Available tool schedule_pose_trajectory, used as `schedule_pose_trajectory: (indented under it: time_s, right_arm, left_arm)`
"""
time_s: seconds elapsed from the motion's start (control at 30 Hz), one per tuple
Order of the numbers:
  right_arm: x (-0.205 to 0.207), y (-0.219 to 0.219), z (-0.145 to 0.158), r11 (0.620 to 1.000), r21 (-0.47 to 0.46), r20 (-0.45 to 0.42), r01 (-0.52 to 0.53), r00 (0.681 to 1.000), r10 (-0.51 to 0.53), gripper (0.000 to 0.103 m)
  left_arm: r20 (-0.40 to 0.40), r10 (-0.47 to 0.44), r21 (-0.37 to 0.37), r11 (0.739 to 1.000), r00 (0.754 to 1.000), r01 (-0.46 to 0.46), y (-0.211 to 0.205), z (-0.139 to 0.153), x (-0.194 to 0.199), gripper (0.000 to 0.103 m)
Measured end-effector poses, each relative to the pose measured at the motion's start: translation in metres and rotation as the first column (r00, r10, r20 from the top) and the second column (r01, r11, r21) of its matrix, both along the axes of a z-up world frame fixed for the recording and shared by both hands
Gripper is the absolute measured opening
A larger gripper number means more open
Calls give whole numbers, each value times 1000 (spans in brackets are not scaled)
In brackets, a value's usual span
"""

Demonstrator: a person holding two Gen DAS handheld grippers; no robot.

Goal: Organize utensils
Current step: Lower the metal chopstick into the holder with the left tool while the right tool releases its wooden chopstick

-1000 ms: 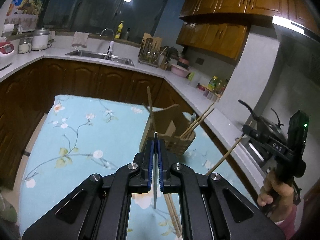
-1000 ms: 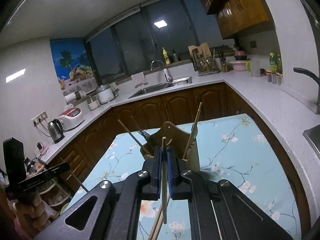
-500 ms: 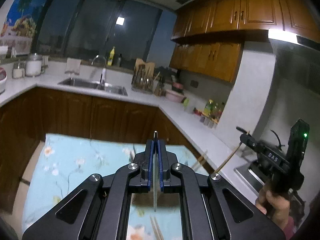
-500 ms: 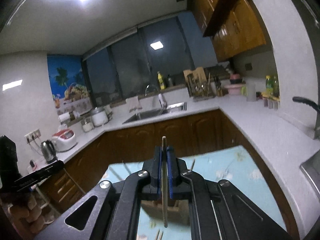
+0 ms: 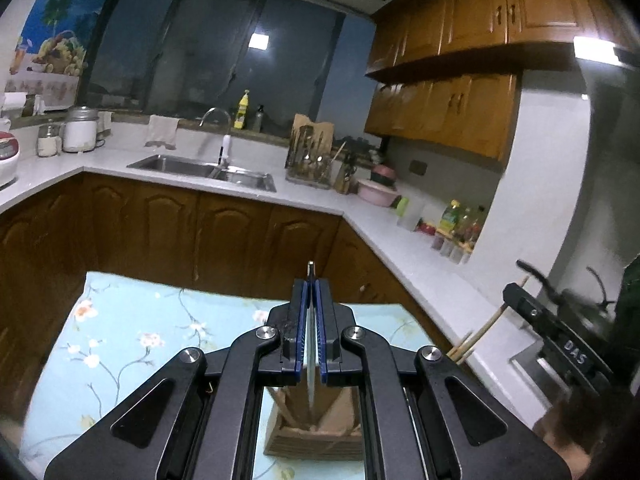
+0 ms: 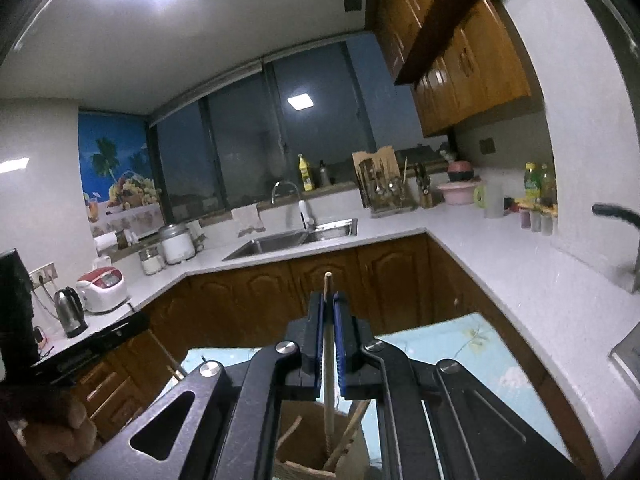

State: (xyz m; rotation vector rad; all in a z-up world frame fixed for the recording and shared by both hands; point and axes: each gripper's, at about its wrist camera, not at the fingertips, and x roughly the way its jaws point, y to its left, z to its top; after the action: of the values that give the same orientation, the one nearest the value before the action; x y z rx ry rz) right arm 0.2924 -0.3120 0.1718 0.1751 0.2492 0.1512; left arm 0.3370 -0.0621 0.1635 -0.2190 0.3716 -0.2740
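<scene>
Left gripper [image 5: 311, 292] clamped on a thin metal utensil [image 5: 311, 344] — maybe a knife; right gripper [image 6: 328, 308] clamped on chopstick [image 6: 328, 364]; both upright for dropping into wooden holder [image 5: 316, 436] at 6 o'clock.

A steel sink [image 5: 204, 168] sits in the white counter [image 5: 400, 252] under dark windows [image 6: 280, 136]. A kettle [image 6: 71, 312] stands beside a rice cooker [image 6: 102, 288]; wooden cupboards [image 5: 472, 12] hang above.

Left tool [image 5: 311, 312] clamped on a thin metal utensil [image 5: 310, 360] above wooden holder [image 5: 312, 432] on floral cloth [image 5: 132, 340].
</scene>
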Motion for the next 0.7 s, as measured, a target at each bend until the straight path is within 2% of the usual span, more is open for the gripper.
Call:
schedule_pose_trajectory:
  time_s: [0.33, 0.43, 0.7]
  right_arm:
    - [4, -8, -47, 999, 43, -110, 4, 994, 1, 5]
    - [9, -9, -56, 999, 49, -148, -2, 989, 10, 5]
    - [12, -12, -54, 999, 53, -157, -5, 988, 14, 6]
  left_arm:
    - [-100, -4, 36, 999, 995, 7, -6, -54, 6, 4]
    - [-100, 3, 43, 999, 995, 1, -7, -57, 6, 4]
    - [-115, 1, 51, 999, 993, 5, -4, -53, 9, 4]
